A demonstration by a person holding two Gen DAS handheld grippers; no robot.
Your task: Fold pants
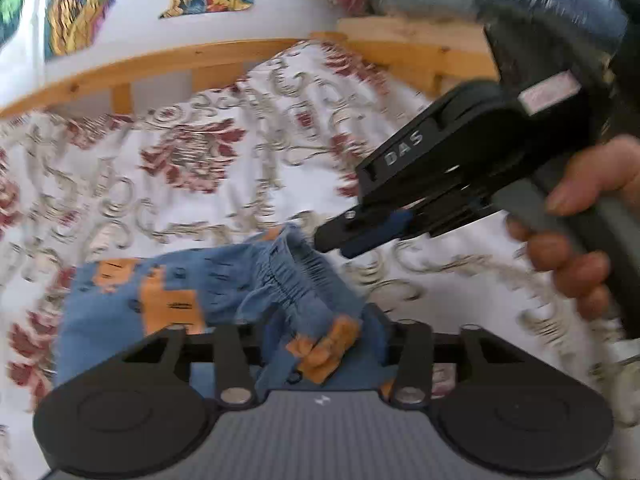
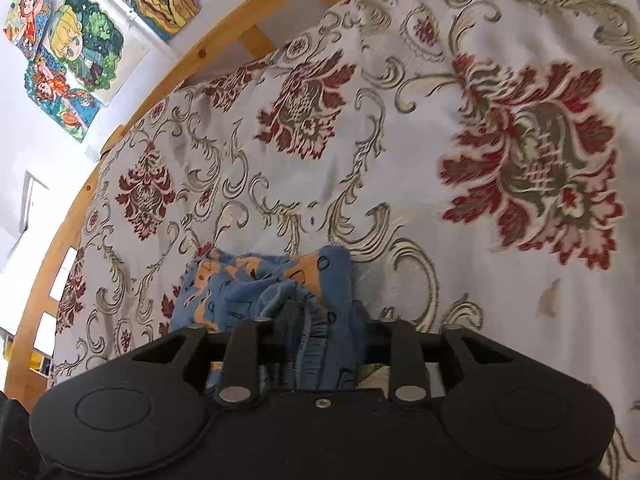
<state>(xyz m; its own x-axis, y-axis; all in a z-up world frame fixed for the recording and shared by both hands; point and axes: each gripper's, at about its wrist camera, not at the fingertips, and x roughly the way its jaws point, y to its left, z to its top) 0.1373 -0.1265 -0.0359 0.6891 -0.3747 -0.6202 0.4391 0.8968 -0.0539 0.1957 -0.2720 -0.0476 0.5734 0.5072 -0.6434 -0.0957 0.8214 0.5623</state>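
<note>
Pants [image 1: 168, 304], blue w/ orange patches, lie bunched on the bed [image 1: 192, 148] w/ the elastic waistband end lifted; long axis, by my read, runs from my left tongs [image 1: 320, 344] at 6 o'clock out toward 9-10. Left tongs look clamped on waistband fabric, and right tongs [image 1: 332, 240], in from 3 o'clock, look together on the same edge, so both are equally near. No containers in sight.

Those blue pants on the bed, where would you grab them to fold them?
At the gathered elastic waistband of the pants, one hand-held gripper at each end, coming from the near side. It is the thickest, raised edge, bunched above the bedspread.
</note>
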